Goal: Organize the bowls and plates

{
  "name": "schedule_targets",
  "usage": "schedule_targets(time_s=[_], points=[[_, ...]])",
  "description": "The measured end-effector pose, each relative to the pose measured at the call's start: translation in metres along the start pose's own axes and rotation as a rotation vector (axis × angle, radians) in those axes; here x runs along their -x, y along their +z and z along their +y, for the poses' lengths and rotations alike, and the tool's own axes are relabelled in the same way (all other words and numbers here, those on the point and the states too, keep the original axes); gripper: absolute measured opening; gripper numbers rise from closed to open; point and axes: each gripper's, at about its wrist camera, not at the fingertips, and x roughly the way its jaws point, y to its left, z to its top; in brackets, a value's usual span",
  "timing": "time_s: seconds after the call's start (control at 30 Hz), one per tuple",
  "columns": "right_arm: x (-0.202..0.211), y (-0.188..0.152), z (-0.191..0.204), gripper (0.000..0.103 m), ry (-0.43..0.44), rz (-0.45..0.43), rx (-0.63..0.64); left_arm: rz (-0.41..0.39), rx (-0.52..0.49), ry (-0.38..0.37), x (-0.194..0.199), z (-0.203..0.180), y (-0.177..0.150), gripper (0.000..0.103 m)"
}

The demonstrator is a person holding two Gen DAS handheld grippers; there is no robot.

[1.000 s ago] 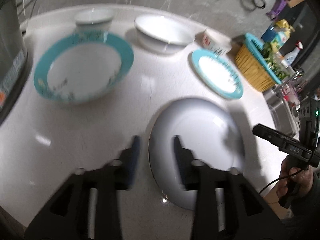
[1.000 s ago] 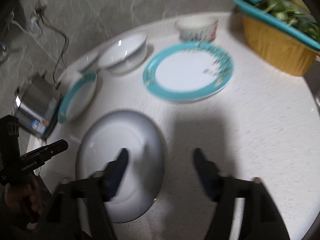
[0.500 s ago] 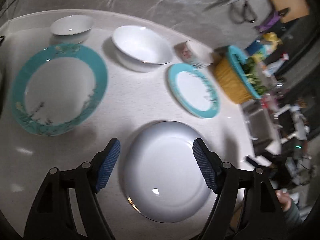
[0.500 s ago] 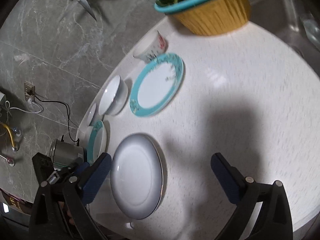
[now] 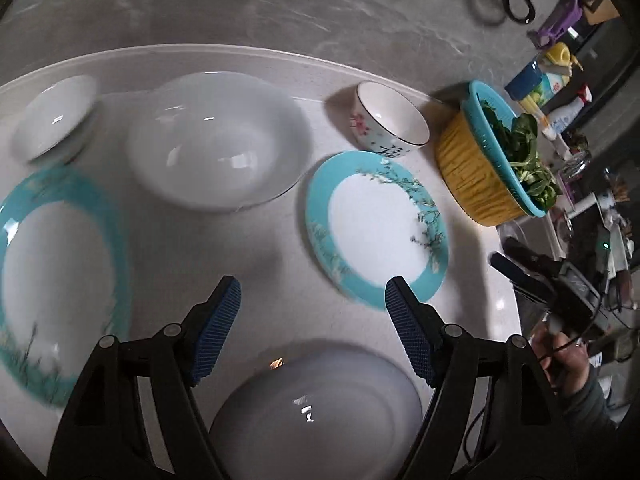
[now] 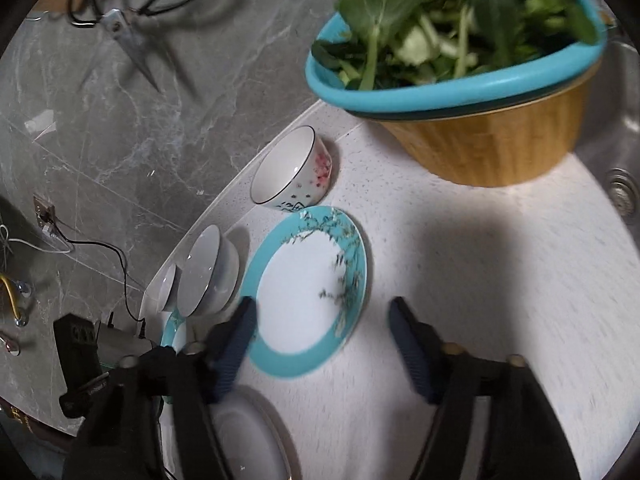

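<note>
On the far left of the left wrist view we see a large teal-rimmed plate [image 5: 60, 280], blurred, lying flat on the white speckled countertop [image 5: 260, 272]. Behind it, by the counter's back edge, sits a small white bowl [image 5: 52, 118], and just to its right a big white bowl [image 5: 218, 140], both upright.

Our left gripper [image 5: 312, 312] hangs over the bare counter with its blue-padded fingers [image 5: 216, 328] spread apart and nothing between them. Below it, at the near edge, a plain white plate [image 5: 316, 412] lies flat.

Further right lies a smaller teal-rimmed plate [image 5: 376, 228] with a twig pattern, and just behind it a small bowl with red blossoms [image 5: 390, 122] and a dark rim. To the right of those stands a yellow basket [image 5: 476, 176] with a teal colander of leafy greens [image 5: 520, 152] nested in it. At the right edge our right gripper [image 5: 520, 268] shows, carried in a hand [image 5: 564, 354].

From the right wrist view, that gripper [image 6: 320, 344] points at the near rim of the smaller teal-rimmed plate [image 6: 308, 288]; its jaws are closing, and the pads are not pressing on anything. The plate's lower rim lies between the two pads in the picture; whether they reach it we cannot tell. Scissors [image 6: 132, 20] hang on the grey marble wall [image 6: 120, 128] above.
</note>
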Motion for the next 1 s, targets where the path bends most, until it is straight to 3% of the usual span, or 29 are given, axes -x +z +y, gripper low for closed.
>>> schedule_targets(time_s=[0.13, 0.3, 0.5, 0.93, 1.0], points=[[-0.025, 0.009, -0.008, 0.059, -0.006, 0.046, -0.015, 0.043, -0.007, 0.01, -0.039, -0.007, 0.025, 0.073], [-0.042, 0.011, -0.008, 0.055, -0.023, 0.091, 0.007, 0.079, -0.001, 0.022, -0.071, -0.009, 0.029, 0.073], [-0.054, 0.015, 0.001, 0.053, -0.104, 0.127, 0.028, 0.101, -0.002, 0.051, -0.088, -0.008, 0.037, 0.073], [-0.068, 0.023, -0.008, 0.053, -0.087, 0.144, 0.004, 0.143, 0.009, 0.047, -0.111, -0.009, 0.051, 0.071], [-0.068, 0.024, -0.009, 0.052, -0.076, 0.147, 0.004, 0.152, 0.007, 0.037, -0.115, -0.009, 0.052, 0.063]])
